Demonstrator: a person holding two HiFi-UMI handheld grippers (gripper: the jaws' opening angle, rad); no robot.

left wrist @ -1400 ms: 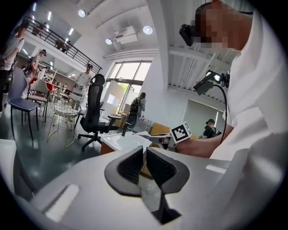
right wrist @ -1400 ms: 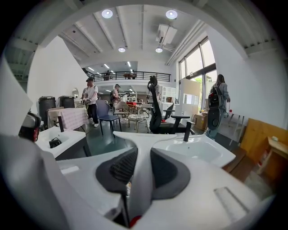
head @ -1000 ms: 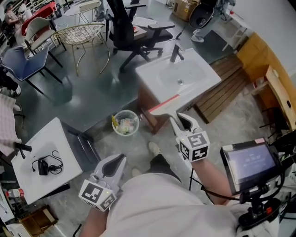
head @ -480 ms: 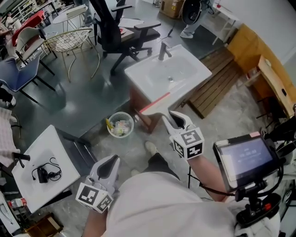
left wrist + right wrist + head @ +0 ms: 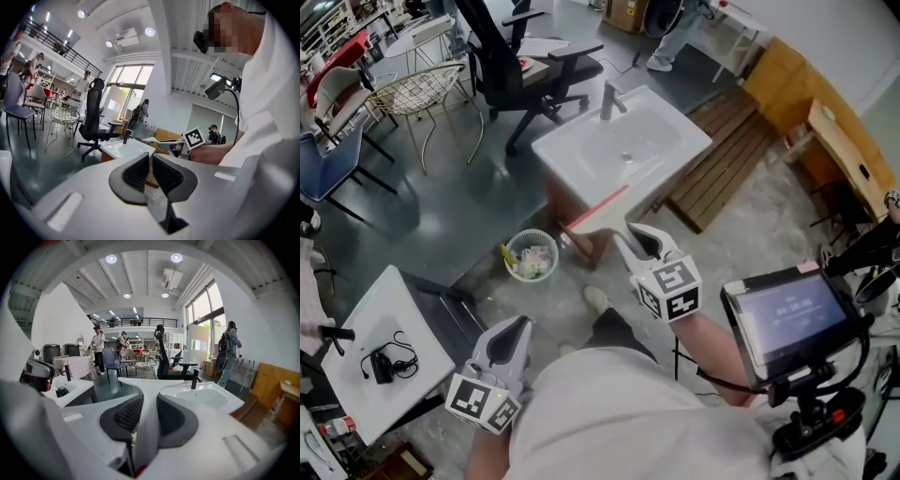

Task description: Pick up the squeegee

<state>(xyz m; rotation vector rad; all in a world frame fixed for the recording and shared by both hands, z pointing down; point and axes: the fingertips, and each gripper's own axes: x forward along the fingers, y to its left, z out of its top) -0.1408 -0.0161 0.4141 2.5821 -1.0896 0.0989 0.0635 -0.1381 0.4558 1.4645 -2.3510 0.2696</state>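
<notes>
The squeegee [image 5: 598, 214] is a white blade with a red strip along one edge. It sticks out of my right gripper [image 5: 636, 242] toward the front edge of the white sink [image 5: 572, 141]. In the right gripper view its white handle runs up between the dark pads [image 5: 125, 414] of that gripper [image 5: 149, 401], which is shut on it, and the blade [image 5: 150, 383] spreads out just beyond the fingertips. My left gripper [image 5: 508, 336] hangs low at the left over the floor. Its jaws [image 5: 151, 161] are closed to a thin slit with nothing between them.
The sink carries a dark faucet [image 5: 609, 98] and stands on a brown cabinet. A mesh waste basket [image 5: 530, 255] sits on the floor beside it. A small white table [image 5: 394, 309] is at the left, a black office chair [image 5: 506, 56] behind, and a tablet on a stand [image 5: 787, 314] at the right.
Both grippers keep their pose, and the right one still grips the squeegee. The head camera has shifted, so the sink and floor sit further up and left in the picture.
</notes>
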